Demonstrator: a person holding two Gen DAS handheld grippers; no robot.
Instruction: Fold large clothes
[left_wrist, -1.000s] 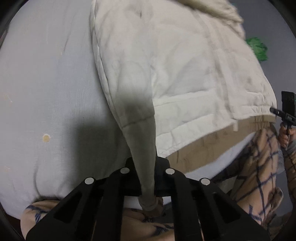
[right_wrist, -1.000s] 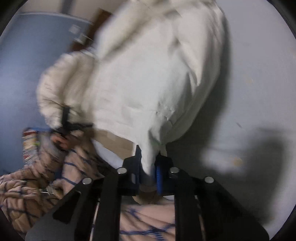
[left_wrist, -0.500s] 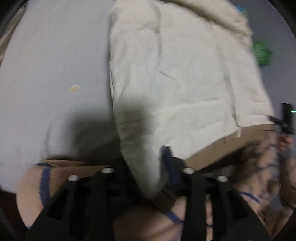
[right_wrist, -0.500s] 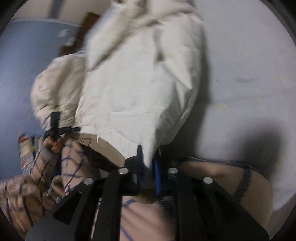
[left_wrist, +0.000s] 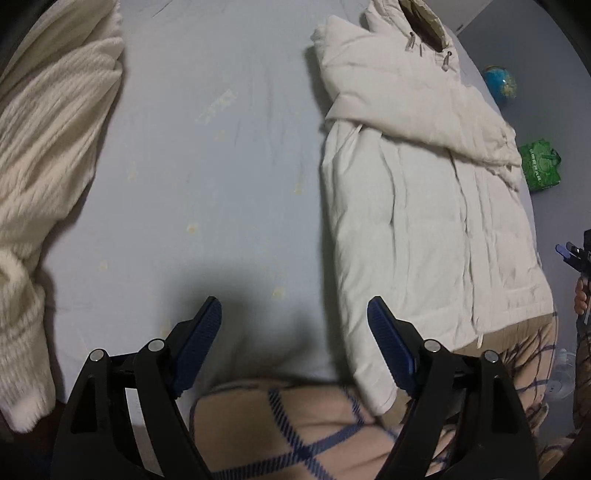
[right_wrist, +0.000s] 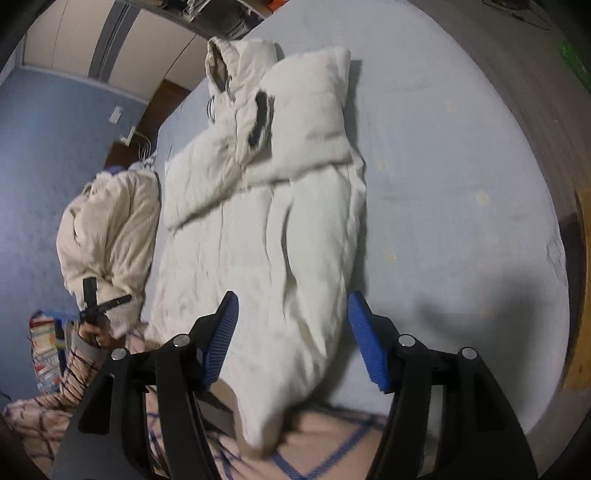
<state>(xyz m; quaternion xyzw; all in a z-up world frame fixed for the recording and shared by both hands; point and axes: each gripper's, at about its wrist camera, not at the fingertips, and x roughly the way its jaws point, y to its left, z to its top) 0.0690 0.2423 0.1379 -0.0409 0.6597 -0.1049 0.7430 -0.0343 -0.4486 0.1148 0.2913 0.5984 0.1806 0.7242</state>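
A cream padded hooded jacket (left_wrist: 424, 206) lies flat on the pale blue bed sheet (left_wrist: 207, 158), hood at the far end, one sleeve folded across the chest. It also shows in the right wrist view (right_wrist: 273, 229). My left gripper (left_wrist: 293, 314) is open and empty, its right pad close to the jacket's near left corner. My right gripper (right_wrist: 291, 310) is open, its blue pads (right_wrist: 364, 332) either side of the jacket's hem corner, which hangs over the bed edge. The other gripper shows at each view's side.
A cream knitted garment (left_wrist: 40, 177) lies on the bed at the left. A second cream padded garment (right_wrist: 107, 236) is heaped beside the jacket. A checked blanket (left_wrist: 288, 428) covers the near bed edge. A globe (left_wrist: 500, 83) and a green bag (left_wrist: 541, 164) are on the floor.
Both grippers were shut on the jacket's lower edge and pulling it toward me. Both have opened and let go; the jacket now lies flat on the bed.
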